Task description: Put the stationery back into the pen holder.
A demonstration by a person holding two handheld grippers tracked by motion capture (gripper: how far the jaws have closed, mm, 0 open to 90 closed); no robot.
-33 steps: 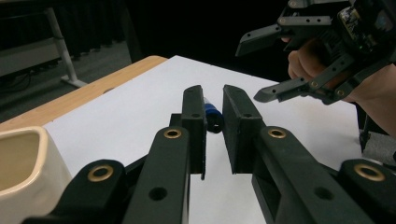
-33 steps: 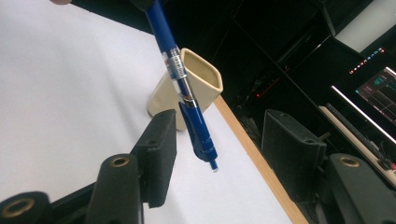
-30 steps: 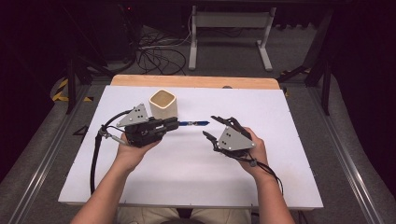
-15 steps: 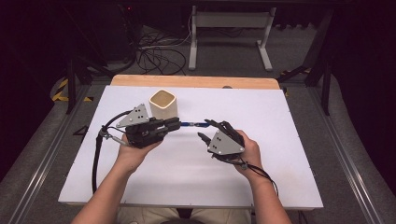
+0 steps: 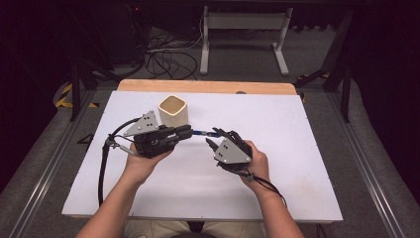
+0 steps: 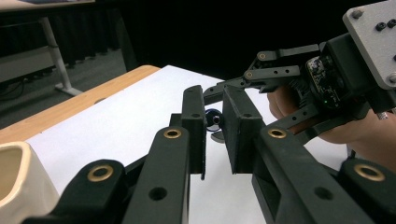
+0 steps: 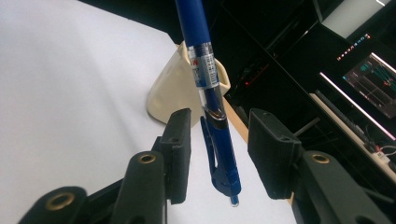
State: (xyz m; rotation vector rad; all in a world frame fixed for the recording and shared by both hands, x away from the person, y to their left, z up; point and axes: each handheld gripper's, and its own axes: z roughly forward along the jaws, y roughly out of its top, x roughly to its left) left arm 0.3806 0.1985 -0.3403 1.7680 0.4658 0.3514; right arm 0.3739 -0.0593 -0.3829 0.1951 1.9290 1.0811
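Observation:
A blue pen point(image 5: 200, 133) juts level to the right from my left gripper point(image 5: 187, 132), which is shut on its near end. In the left gripper view the pen point(image 6: 215, 119) shows end-on between the pressed pads. My right gripper point(image 5: 214, 137) faces it from the right. Its jaws have just been closing and straddle the pen's clip end point(image 7: 212, 121), with a gap on each side and no pad touching. A cream square cup point(image 5: 173, 110) stands upright just behind the left gripper, also seen behind the pen point(image 7: 177, 88).
The white tabletop point(image 5: 297, 163) has a wooden strip point(image 5: 208, 87) along its far edge. Beyond it on the floor lie cables point(image 5: 168, 54) and a metal desk frame point(image 5: 242, 29). A lit monitor point(image 7: 369, 79) glows off to the side.
My right gripper has moved left to the pen's free end and its jaws have narrowed around it. The left hand, the pen and the cup have stayed put.

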